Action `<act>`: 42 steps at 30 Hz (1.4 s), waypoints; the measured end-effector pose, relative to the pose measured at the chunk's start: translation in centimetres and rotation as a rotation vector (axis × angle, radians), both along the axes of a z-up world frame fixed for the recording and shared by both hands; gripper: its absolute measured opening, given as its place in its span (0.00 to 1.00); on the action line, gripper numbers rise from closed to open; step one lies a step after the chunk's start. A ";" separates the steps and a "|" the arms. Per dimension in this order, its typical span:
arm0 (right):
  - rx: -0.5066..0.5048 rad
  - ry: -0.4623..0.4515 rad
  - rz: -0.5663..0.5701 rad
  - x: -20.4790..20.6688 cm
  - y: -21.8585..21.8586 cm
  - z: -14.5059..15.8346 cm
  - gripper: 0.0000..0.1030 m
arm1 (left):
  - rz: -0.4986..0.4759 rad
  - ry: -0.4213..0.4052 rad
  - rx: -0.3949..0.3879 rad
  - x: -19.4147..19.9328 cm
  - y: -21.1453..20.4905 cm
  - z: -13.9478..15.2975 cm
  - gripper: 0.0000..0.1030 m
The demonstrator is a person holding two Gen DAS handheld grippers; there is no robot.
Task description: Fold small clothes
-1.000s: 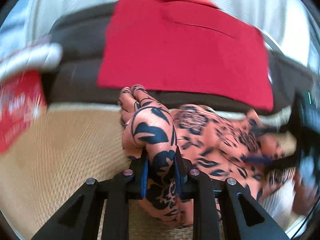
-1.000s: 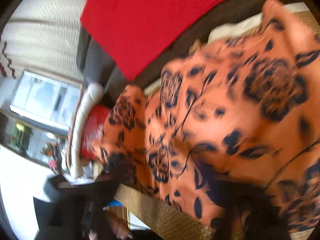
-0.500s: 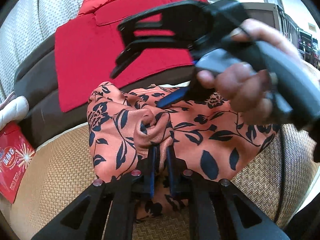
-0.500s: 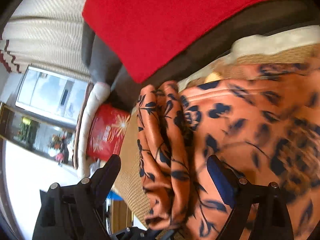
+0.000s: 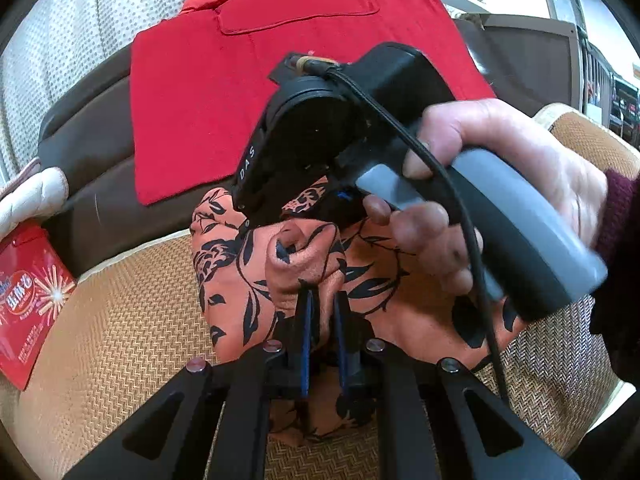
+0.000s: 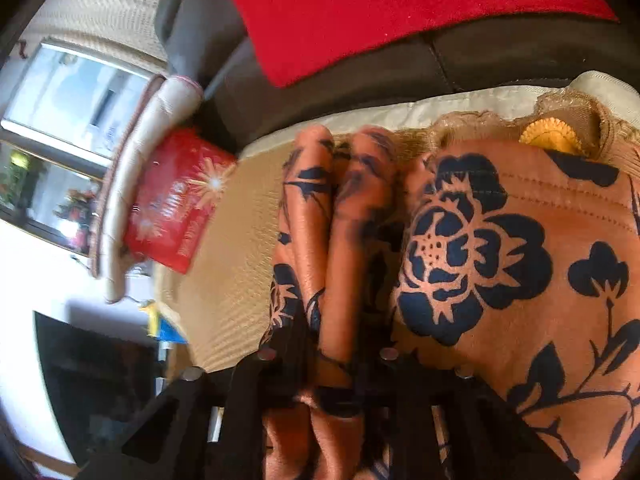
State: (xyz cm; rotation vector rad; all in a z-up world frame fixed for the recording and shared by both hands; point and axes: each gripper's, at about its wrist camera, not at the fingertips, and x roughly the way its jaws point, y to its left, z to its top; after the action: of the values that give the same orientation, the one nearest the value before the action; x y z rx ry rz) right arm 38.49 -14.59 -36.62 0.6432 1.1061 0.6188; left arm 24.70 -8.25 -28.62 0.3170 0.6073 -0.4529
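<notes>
An orange garment with a black flower print (image 5: 228, 264) lies bunched on a woven tan seat mat (image 5: 120, 320). My left gripper (image 5: 322, 300) is shut on a raised fold of this garment. In the left wrist view the right gripper's black body (image 5: 320, 132) and the hand holding it sit just above and beyond that fold. In the right wrist view the garment (image 6: 500, 248) fills the right side, and my right gripper (image 6: 332, 344) is shut on a rolled bunch of its folds. Its fingertips are buried in cloth.
A red cloth (image 5: 280, 60) lies over a dark brown cushion (image 5: 92, 120) behind the garment. A red packet (image 5: 28, 292) lies at the mat's left edge, also in the right wrist view (image 6: 172, 200). A cream padded armrest (image 6: 132, 184) borders it.
The right gripper was open beside the rolled folds and has now closed on them, close above my left gripper. The left gripper keeps its hold on the fold.
</notes>
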 end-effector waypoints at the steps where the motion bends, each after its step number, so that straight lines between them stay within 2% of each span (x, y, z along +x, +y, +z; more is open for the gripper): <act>1: -0.007 -0.012 -0.016 -0.2 0.1 0.4 0.16 | -0.003 -0.001 -0.015 -0.1 0.2 0.3 0.10; 3: -0.007 -0.039 -0.047 -0.8 -0.1 1.6 0.15 | -0.020 -0.022 -0.044 -0.8 0.4 1.1 0.10; 7: 0.002 -0.168 -0.150 -4.7 -2.7 6.6 0.14 | -0.094 -0.060 -0.154 -2.6 -0.5 3.6 0.10; 10: 0.022 -0.237 -0.256 -8.5 -7.2 8.8 0.14 | -0.168 -0.083 -0.221 -4.4 -2.8 5.6 0.10; 12: 0.032 -0.254 -0.325 -10.2 -10.0 9.4 0.14 | -0.226 -0.098 -0.230 -5.7 -5.4 6.5 0.10; 15: 0.045 -0.234 -0.445 -13.1 -15.4 8.0 0.14 | -0.320 -0.084 -0.222 -6.8 -9.6 6.8 0.10; 18: 0.049 -0.159 -0.534 -15.0 -19.7 4.6 0.14 | -0.391 -0.045 -0.206 -7.4 -12.0 5.8 0.10; 21: 0.082 -0.016 -0.577 -14.9 -22.4 -0.9 0.14 | -0.448 0.020 -0.204 -7.6 -12.2 4.7 0.11; 24: 0.082 0.035 -0.565 -14.4 -22.2 -3.0 0.14 | -0.514 0.084 -0.260 -6.3 -10.5 4.8 0.19; 26: 0.108 0.042 -0.568 -14.6 -22.0 -2.8 0.19 | -0.468 0.078 -0.315 -4.7 -8.1 6.0 0.47; 27: 0.115 0.052 -0.568 -14.8 -22.1 -2.5 0.19 | -0.431 0.071 -0.330 -4.0 -7.1 5.9 0.52; 30: 0.040 0.069 -0.577 -15.7 -22.8 -1.1 0.26 | -0.290 0.075 -0.346 -0.8 -4.1 5.3 0.53; 33: -0.049 0.046 -0.644 -16.5 -23.7 1.2 0.31 | -0.196 0.069 -0.274 0.6 -3.4 4.4 0.53; 34: -0.070 0.007 -0.674 -16.7 -23.5 2.5 0.31 | -0.179 0.090 -0.257 1.1 -3.3 3.8 0.53; 36: -0.085 -0.059 -0.688 -16.6 -22.7 4.3 0.31 | -0.173 0.121 -0.237 2.4 -2.4 3.1 0.53; 39: -0.097 -0.173 -0.628 -14.5 -20.2 7.2 0.31 | -0.188 0.122 -0.152 2.5 -3.4 1.8 0.53; 42: -0.118 -0.177 -0.565 -10.7 -17.4 8.0 0.31 | -0.201 0.117 -0.129 2.1 -3.2 1.3 0.53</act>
State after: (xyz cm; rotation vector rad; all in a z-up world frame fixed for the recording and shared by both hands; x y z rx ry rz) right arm 27.81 -31.94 -28.63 0.7424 0.7394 0.1184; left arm 26.83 -11.45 -27.28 0.2298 0.6600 -0.7047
